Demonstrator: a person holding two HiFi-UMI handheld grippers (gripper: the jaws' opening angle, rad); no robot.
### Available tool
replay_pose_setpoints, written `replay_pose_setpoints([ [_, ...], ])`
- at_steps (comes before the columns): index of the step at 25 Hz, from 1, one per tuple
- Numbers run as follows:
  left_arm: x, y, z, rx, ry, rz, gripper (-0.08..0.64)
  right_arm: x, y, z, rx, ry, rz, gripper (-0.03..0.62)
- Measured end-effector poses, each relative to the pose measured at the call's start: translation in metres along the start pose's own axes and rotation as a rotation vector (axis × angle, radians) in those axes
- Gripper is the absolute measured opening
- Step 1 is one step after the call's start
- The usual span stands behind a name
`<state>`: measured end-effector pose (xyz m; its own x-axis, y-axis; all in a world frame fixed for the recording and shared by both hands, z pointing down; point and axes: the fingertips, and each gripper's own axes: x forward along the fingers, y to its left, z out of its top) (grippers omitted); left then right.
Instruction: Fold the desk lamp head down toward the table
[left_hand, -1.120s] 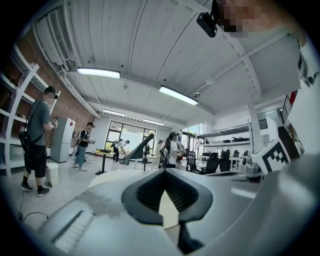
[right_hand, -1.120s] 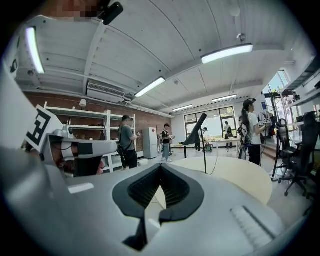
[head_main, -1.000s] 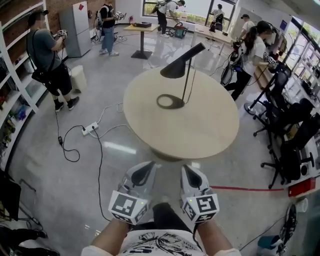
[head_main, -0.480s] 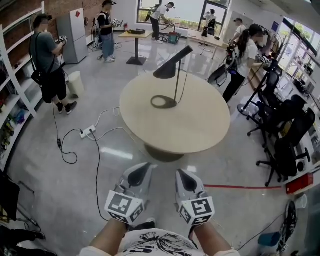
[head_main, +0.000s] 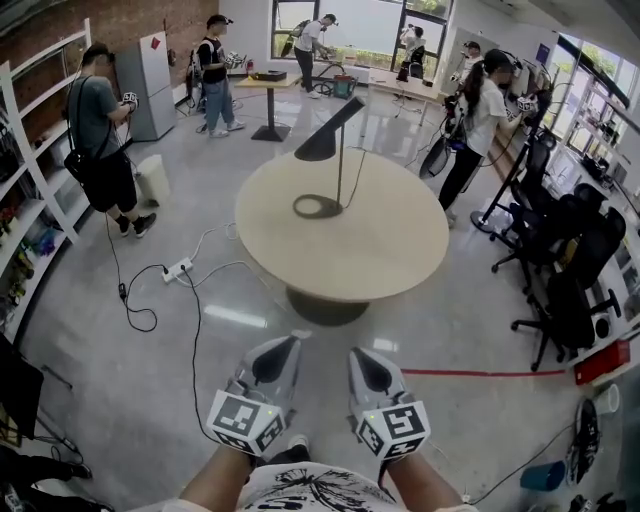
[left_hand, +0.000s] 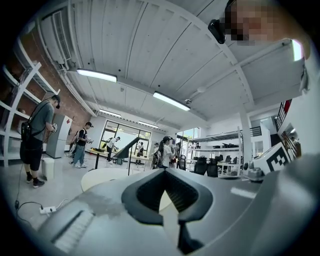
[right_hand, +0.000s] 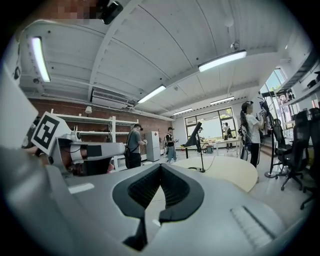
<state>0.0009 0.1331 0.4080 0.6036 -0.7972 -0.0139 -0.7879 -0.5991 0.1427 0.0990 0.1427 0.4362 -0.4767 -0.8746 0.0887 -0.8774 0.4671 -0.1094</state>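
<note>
A black desk lamp (head_main: 322, 140) stands on the far side of a round beige table (head_main: 370, 250), its cone head raised on a thin pole above a round base (head_main: 318, 207). My left gripper (head_main: 290, 340) and right gripper (head_main: 358, 352) hang side by side low in the head view, over the floor and well short of the table. Both are shut with nothing between the jaws. The left gripper view shows the lamp (left_hand: 124, 150) far beyond the left gripper (left_hand: 164, 170). In the right gripper view the lamp (right_hand: 195, 135) stands far past the right gripper (right_hand: 160, 166).
A power strip with cables (head_main: 178, 268) lies on the floor left of the table. Office chairs (head_main: 570, 280) crowd the right side, by a red floor line (head_main: 480, 373). Shelving (head_main: 30, 200) lines the left wall. Several people stand around the room.
The head view has drifted, so the table and lamp sit a little further left and higher. Both grippers have sunk slightly in the frame and stay shut.
</note>
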Motion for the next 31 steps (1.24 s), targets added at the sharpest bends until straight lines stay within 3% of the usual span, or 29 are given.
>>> replay_pose_setpoints([
  [13, -0.023, -0.035, 0.005, -0.009, -0.011, -0.018, 0.005, -0.032, 0.011, 0.01, -0.066, -0.004, 0.004, 0.008],
  [31, -0.033, -0.029, -0.004, -0.026, -0.002, -0.017, 0.005, -0.029, 0.019, 0.003, -0.113, 0.009, 0.008, 0.008],
])
